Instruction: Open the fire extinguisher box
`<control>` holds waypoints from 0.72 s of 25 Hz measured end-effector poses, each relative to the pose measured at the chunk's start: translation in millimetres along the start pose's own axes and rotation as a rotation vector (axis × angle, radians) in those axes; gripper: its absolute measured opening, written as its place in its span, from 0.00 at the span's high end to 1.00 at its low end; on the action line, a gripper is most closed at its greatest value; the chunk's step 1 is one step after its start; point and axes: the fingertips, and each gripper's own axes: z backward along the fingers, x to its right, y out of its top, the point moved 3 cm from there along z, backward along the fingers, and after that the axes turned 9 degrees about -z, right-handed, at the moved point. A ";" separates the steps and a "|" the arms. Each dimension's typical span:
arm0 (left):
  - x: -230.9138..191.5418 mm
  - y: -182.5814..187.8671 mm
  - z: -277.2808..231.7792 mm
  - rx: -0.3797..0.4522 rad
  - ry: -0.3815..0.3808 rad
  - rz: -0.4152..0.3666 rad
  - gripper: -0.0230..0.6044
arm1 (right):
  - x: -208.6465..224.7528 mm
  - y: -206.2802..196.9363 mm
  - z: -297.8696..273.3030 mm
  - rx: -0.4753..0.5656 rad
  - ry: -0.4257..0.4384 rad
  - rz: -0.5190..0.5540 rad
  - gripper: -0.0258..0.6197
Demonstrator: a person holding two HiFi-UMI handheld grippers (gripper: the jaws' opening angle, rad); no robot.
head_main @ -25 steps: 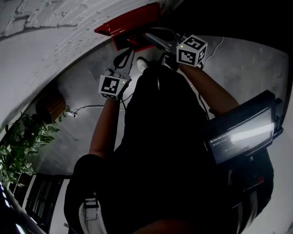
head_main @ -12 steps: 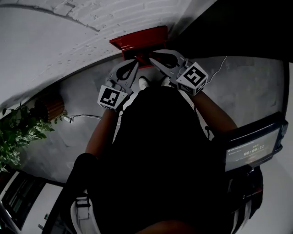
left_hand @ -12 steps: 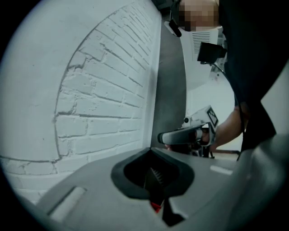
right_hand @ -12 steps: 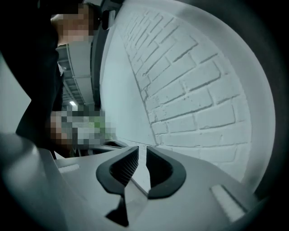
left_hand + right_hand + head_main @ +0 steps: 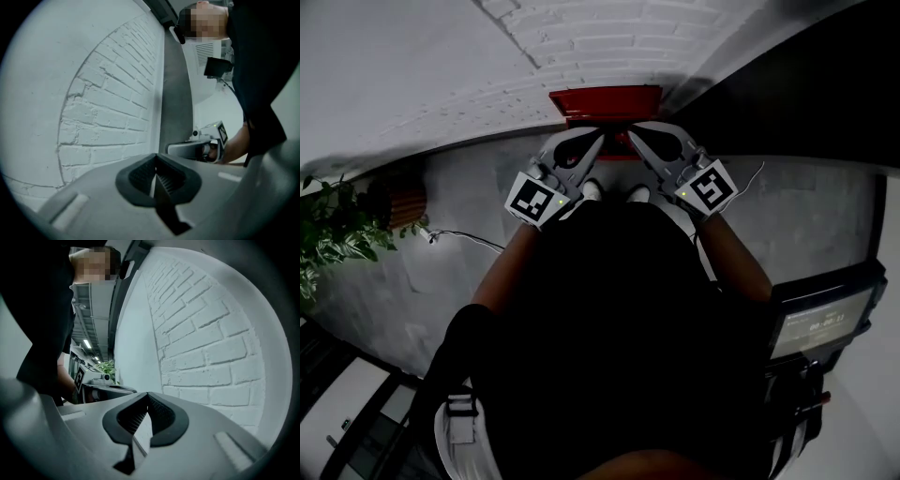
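The red fire extinguisher box [image 5: 605,101] stands low against the white brick wall [image 5: 581,37], top centre of the head view. Both grippers point at it from just in front, apart from it. My left gripper [image 5: 596,141] is shut with nothing in it; its marker cube [image 5: 539,199] faces the camera. My right gripper [image 5: 635,139] is also shut and holds nothing. Neither gripper view shows the box. The left gripper view holds its own shut tips [image 5: 156,158], the brick wall [image 5: 108,108] and the right gripper [image 5: 194,148]. The right gripper view holds its tips [image 5: 147,395] and the left gripper [image 5: 101,388].
A potted plant [image 5: 337,234] stands at the left by the grey floor [image 5: 441,272], with a thin cable [image 5: 464,239] beside it. A screen device [image 5: 820,323] hangs at the right. The person's dark body fills the middle, white shoes [image 5: 591,190] under the grippers.
The head view has swung, so the red box now sits top centre. Both grippers have drawn closer together in front of it. Red no longer shows at the left jaws.
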 end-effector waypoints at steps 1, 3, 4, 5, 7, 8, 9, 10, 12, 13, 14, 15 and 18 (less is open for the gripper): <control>-1.0 0.8 -0.1 0.011 0.004 -0.003 0.96 | -0.9 1.9 -0.7 -0.001 0.008 0.010 0.94; -2.1 1.7 0.9 0.037 0.011 -0.018 0.96 | -4.5 4.1 -2.3 -0.004 0.022 0.025 0.94; -1.9 2.1 1.8 0.040 0.012 -0.022 0.96 | -6.6 5.0 -3.1 -0.004 0.027 0.028 0.94; -1.7 2.1 2.4 0.041 0.014 -0.022 0.96 | -8.5 5.6 -3.8 -0.005 0.032 0.028 0.95; -2.0 1.4 2.7 0.047 0.016 -0.024 0.96 | -10.5 5.0 -4.7 -0.008 0.039 0.025 0.94; -2.0 1.1 2.2 0.045 0.015 -0.024 0.96 | -10.7 3.6 -4.9 -0.012 0.041 0.021 0.95; -2.0 0.8 1.4 0.042 0.013 -0.024 0.96 | -10.3 2.1 -4.9 -0.017 0.041 0.018 0.94; -2.1 0.6 0.2 0.042 0.010 -0.026 0.96 | -9.8 1.0 -4.7 -0.021 0.040 0.014 0.94; -2.2 2.0 -2.6 0.041 0.002 -0.026 0.96 | -9.0 0.7 -4.1 -0.027 0.039 0.009 0.94; -2.7 2.6 -3.9 0.047 0.000 -0.027 0.96 | -8.7 1.3 -3.9 -0.028 0.038 0.009 0.94; -3.6 2.7 -5.0 0.055 -0.002 -0.030 0.96 | -8.4 2.0 -3.9 -0.029 0.038 0.011 0.94; -4.4 2.7 -5.7 0.059 -0.004 -0.033 0.96 | -8.1 2.8 -4.1 -0.030 0.037 0.012 0.94; -4.6 2.9 -5.6 0.060 -0.004 -0.041 0.96 | -8.7 3.1 -3.3 -0.029 0.035 0.014 0.94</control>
